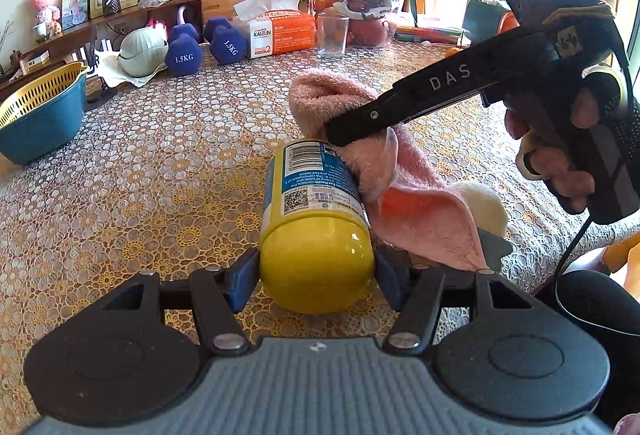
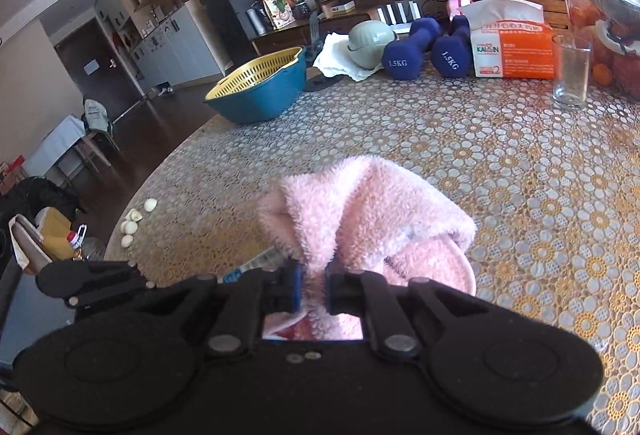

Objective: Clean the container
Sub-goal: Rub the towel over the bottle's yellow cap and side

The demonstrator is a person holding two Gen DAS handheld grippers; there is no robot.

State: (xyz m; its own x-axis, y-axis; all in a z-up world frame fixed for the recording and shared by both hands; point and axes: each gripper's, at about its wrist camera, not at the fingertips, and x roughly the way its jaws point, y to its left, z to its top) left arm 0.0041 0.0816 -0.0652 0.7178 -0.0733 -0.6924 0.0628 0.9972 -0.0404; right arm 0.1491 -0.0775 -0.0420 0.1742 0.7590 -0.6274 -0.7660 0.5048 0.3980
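A yellow container (image 1: 316,235) with a blue and white label lies on its side above the patterned table, its yellow end toward the left wrist camera. My left gripper (image 1: 316,277) is shut on that end, one blue pad on each side. A fluffy pink cloth (image 1: 400,191) is pressed against the container's right side. My right gripper (image 1: 340,139), held by a person's hand (image 1: 560,155), comes in from the right and is shut on the cloth. In the right wrist view the pink cloth (image 2: 360,219) bunches between the pads of the right gripper (image 2: 312,289); the container is almost wholly hidden under it.
At the table's far side stand a clear glass (image 1: 332,35), an orange tissue box (image 1: 276,27), two blue dumbbells (image 1: 204,45), a green lidded bowl (image 1: 142,51) and a blue basin with a yellow strainer (image 1: 40,111). Garlic cloves (image 2: 134,221) lie near the table's left edge.
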